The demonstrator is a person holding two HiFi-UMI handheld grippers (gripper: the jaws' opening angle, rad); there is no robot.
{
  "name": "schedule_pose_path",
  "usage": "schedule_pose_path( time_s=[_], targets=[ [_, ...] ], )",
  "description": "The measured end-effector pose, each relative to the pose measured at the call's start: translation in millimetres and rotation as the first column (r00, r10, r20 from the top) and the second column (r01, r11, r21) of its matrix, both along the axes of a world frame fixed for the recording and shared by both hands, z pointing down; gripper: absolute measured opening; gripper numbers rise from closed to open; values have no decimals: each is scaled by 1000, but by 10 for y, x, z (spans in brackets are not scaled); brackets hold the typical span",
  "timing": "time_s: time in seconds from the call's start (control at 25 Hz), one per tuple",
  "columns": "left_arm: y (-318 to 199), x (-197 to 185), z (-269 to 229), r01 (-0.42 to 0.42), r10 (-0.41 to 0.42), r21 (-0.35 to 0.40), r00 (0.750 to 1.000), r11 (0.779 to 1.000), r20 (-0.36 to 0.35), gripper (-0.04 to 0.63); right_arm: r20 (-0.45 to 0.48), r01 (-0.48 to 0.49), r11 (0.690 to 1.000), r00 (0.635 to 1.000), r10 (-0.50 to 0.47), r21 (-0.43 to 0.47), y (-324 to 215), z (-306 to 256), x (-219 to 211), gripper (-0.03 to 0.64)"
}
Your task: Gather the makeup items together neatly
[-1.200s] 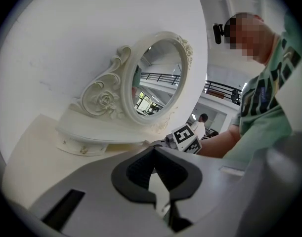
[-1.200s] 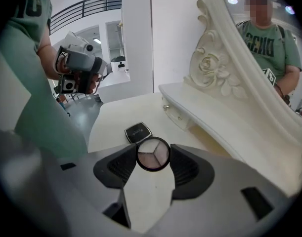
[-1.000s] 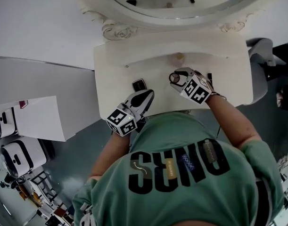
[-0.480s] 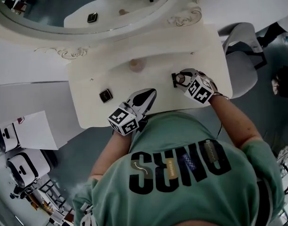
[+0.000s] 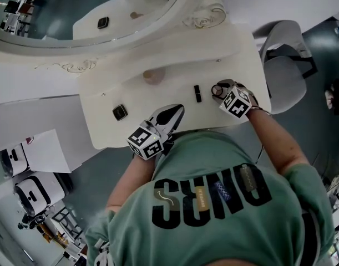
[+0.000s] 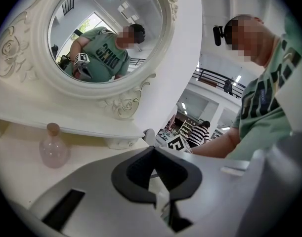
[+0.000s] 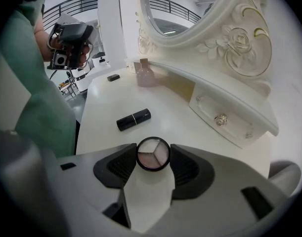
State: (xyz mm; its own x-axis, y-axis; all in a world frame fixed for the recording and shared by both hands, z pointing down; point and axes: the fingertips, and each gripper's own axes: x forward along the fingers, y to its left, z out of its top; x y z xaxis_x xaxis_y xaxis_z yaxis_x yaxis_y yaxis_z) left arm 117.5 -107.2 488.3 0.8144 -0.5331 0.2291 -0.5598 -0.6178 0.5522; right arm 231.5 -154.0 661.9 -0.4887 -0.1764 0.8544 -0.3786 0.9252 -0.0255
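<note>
On the cream dressing table [image 5: 236,49], my right gripper [image 5: 218,88] is shut on a round black eyeshadow compact [image 7: 153,153] at the table's right end. A black lipstick [image 5: 197,93] [image 7: 133,119] lies just left of it. Further left stands a pink glass bottle [image 5: 154,76] [image 7: 145,76] [image 6: 54,149]. A small square black compact [image 5: 120,112] [image 7: 113,77] lies near the left end. My left gripper [image 5: 173,111] [image 6: 151,154] hovers at the front edge, between the square compact and the lipstick, shut with nothing between its jaws.
A large oval mirror [image 5: 75,15] in an ornate white frame stands at the back of the table. A raised shelf with a small drawer [image 7: 222,118] runs along the back. A grey chair [image 5: 286,65] stands past the right end.
My right gripper has carried the round compact rightward past the lipstick, which now lies to its left. The head view has swung round. The left gripper has stayed put.
</note>
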Motion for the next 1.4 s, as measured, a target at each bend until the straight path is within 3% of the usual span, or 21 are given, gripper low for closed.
schedule_pose_path(
  time_s=[0.48,0.68,0.96,1.24,1.4],
  targets=[
    [94,-195,10,16,-16,4,1000,1000,-10,3,-21,-8,1000,1000,8,5,16,137,-15,240],
    [127,-525,-23,41,-40,20,999,999,-36,3,51,-46,999,998,44,26,-51,-255,-327,255],
    [247,-1457,-66,103,-99,53,992,993,-72,3,159,131,988,977,-143,87,166,-774,-1797,262],
    [536,-2914,-54,203,-200,72,979,977,-45,3,92,365,923,922,-376,120,556,-721,-3477,285],
    [792,-3658,24,264,-262,58,964,963,-38,3,26,470,877,880,-475,101,802,-502,-4177,302]
  ],
)
